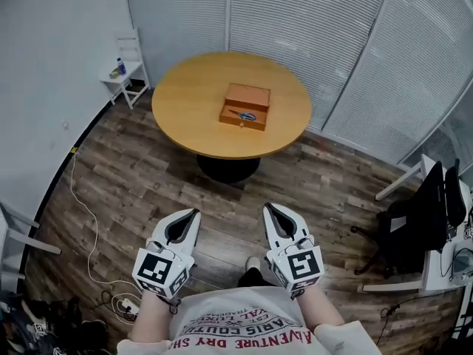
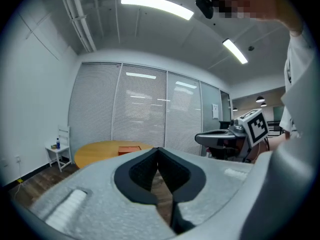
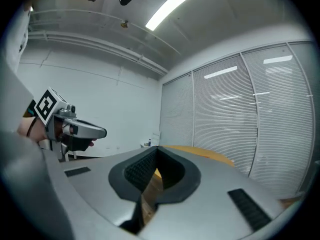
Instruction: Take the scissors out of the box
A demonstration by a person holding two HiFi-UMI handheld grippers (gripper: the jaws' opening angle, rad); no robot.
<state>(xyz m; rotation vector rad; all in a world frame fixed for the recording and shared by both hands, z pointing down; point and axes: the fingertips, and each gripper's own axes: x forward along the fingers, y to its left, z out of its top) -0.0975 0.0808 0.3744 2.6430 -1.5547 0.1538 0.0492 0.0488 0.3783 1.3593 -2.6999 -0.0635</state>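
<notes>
Well ahead of the person, an open, flat orange box [image 1: 247, 95] sits near the middle of a round, light wooden table [image 1: 185, 117], and the blue-handled scissors [image 1: 244, 115] lie inside its nearer half. Both tools are held low over the dark plank floor [image 1: 148, 183], well apart from the table. The grey left gripper [image 1: 195, 214] and the grey right gripper [image 1: 267, 208] each have their jaws pressed together at the tips, with nothing between them.
</notes>
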